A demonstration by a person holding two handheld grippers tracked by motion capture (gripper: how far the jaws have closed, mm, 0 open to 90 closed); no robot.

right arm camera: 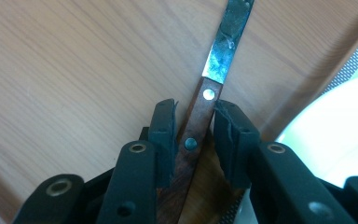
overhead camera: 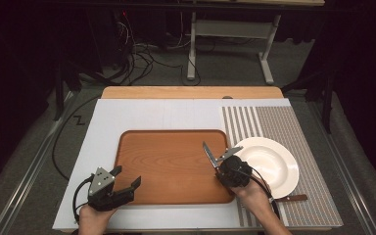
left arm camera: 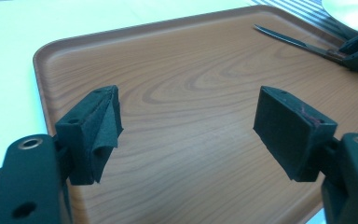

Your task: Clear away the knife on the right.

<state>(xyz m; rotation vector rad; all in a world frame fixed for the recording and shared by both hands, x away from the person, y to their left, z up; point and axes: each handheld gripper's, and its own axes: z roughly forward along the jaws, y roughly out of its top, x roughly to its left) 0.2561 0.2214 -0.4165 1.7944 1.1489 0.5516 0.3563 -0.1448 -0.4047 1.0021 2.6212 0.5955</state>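
- Knife (right arm camera: 204, 116) sits between the pads of the right gripper (right arm camera: 193, 126), wooden handle with rivets in the gap, steel blade running on beyond the fingertips over the tray (overhead camera: 171, 169).
- Grip state, right: the left pad lies against the handle; a narrow gap shows on the other side, so the pads stand close about the handle and do not press it from both sides.
- In the high view the right gripper (overhead camera: 223, 157) is at the tray's right edge, just left of the white plate (overhead camera: 269, 161); the blade (overhead camera: 209, 154) points away toward the far-left, over the wood.
- Whether the blade rests on the tray or is lifted clear of it cannot be told.
- Left gripper (overhead camera: 127, 178) is at the near-left corner of the tray, well apart from the knife, jaws spread wide with nothing between them; the left gripper view confirms bare tray wood between the pads (left arm camera: 93, 133).
- Tray lies in the middle of the pale surface (overhead camera: 127, 117); the plate stands on a striped placemat (overhead camera: 284, 122) at the right, touching no part of the tray that can be seen.
- Second wooden-handled utensil (overhead camera: 291, 198) lies on the placemat at the near side of the plate, beside the person's right hand (overhead camera: 254, 196).
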